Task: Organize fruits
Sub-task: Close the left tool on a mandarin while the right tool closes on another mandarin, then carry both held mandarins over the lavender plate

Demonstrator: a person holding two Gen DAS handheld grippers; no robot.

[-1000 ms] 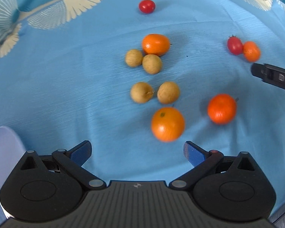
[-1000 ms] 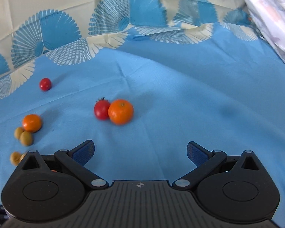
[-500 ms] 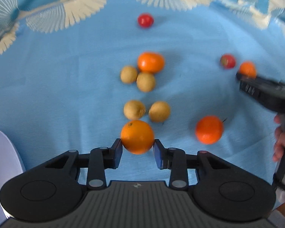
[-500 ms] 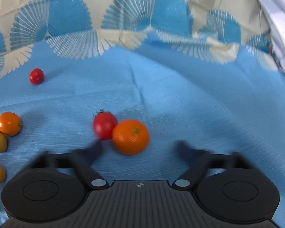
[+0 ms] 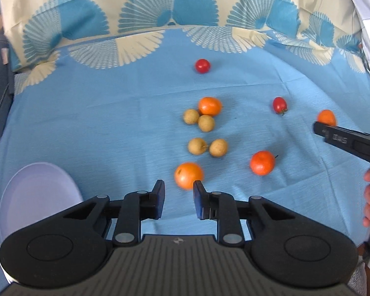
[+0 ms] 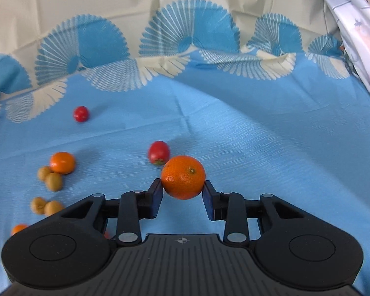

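At lower left of the left view a pale plate sits on the blue tabletop. Just right of it the left tongs stand narrow and empty, an orange just beyond their tips, blurred. It looks light, round and firm-skinned, likely to roll; best pinched across its widest middle. In the right view, the right tongs clamp another orange at mid-frame, a tomato behind it.

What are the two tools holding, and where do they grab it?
The right tool pinches an orange by its two sides. The left tool holds nothing; a blurry orange sits just past its tips.
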